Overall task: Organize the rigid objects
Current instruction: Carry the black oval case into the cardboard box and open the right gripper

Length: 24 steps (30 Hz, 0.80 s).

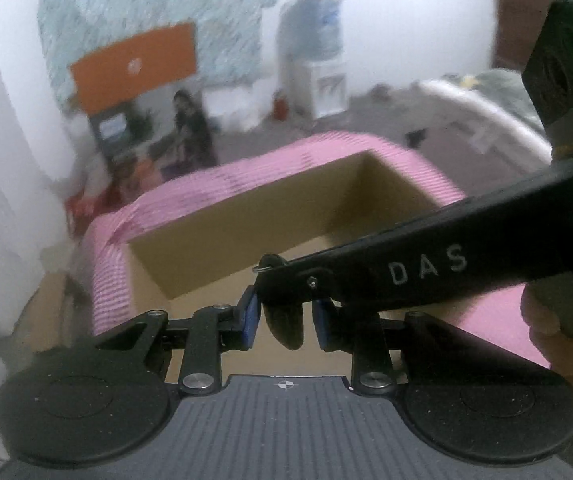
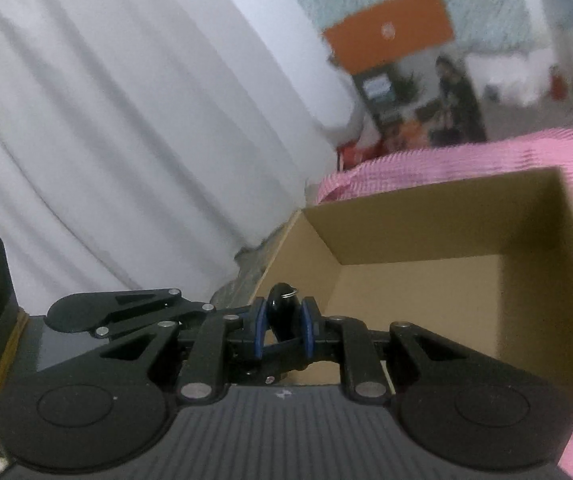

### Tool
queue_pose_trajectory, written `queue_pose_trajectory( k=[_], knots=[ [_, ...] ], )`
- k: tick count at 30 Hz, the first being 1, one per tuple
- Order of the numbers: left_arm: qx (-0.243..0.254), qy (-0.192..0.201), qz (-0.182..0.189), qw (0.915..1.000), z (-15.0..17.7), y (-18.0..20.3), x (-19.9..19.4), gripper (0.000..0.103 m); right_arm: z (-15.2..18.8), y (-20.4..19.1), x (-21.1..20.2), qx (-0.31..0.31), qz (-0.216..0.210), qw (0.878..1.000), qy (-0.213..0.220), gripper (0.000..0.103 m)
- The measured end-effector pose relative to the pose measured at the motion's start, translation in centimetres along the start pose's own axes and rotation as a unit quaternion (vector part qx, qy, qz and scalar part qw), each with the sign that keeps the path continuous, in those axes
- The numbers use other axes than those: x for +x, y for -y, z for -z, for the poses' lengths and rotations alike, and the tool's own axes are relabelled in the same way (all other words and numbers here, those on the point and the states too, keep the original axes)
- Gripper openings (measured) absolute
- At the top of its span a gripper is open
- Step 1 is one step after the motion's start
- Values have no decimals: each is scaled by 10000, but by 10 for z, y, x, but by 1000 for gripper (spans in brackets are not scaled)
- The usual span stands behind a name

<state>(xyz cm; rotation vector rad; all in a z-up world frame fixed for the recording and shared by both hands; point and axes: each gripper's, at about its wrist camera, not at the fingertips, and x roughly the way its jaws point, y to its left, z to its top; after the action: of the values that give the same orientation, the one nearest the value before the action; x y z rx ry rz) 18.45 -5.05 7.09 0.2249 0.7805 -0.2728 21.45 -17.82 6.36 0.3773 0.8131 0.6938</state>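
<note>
Soft, even indoor light fills both views, with no glare and only a faint shadow inside the cardboard box [image 2: 426,280]. Motion blur smears the background, especially the orange sign [image 1: 136,66] and pink striped cloth [image 1: 214,176]. Fisheye distortion bends the edges, with dark corners.

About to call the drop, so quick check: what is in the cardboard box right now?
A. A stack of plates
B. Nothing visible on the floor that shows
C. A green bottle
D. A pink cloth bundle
B: in both wrist views the cardboard box shows only bare brown floor and walls, though the grippers hide its near part; the small black object is outside, between the right gripper's jaws.
</note>
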Motion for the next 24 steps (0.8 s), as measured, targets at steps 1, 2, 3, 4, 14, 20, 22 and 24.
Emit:
queue_pose_trajectory(
  k=[1, 2, 3, 4, 14, 20, 22, 24],
  knots=[
    [-84, -154, -32, 9998, -7, -10, 16, 27, -12, 5, 18, 100, -28, 9998, -157, 20],
    [-144, -258, -50, 9996, -5, -19, 23, 27, -22, 9, 34, 159, -54, 9994, -304, 19],
    [-168, -419, -64, 9990, -10, -27, 39, 27, -31, 16, 50, 288, -96, 9985, -446, 19],
    [-229, -549, -66, 9982, -13, -35, 51, 27, -38, 25, 68, 476, -139, 9970, -597, 18],
    [-400, -1188, -277, 9917, -14, -66, 95, 28, -59, 74, 159, 1329, -160, 9814, -1373, 18],
    [-410, -938, -255, 9944, -19, -63, 72, 40, -64, 70, 144, 1197, -134, 9853, -1213, 20],
    [-404, -758, -223, 9961, -20, -60, 56, 46, -63, 66, 126, 1143, -136, 9874, -1088, 21],
    [-350, -578, -167, 9976, -22, -57, 42, 55, -62, 61, 106, 1031, -102, 9902, -935, 22]
  ],
)
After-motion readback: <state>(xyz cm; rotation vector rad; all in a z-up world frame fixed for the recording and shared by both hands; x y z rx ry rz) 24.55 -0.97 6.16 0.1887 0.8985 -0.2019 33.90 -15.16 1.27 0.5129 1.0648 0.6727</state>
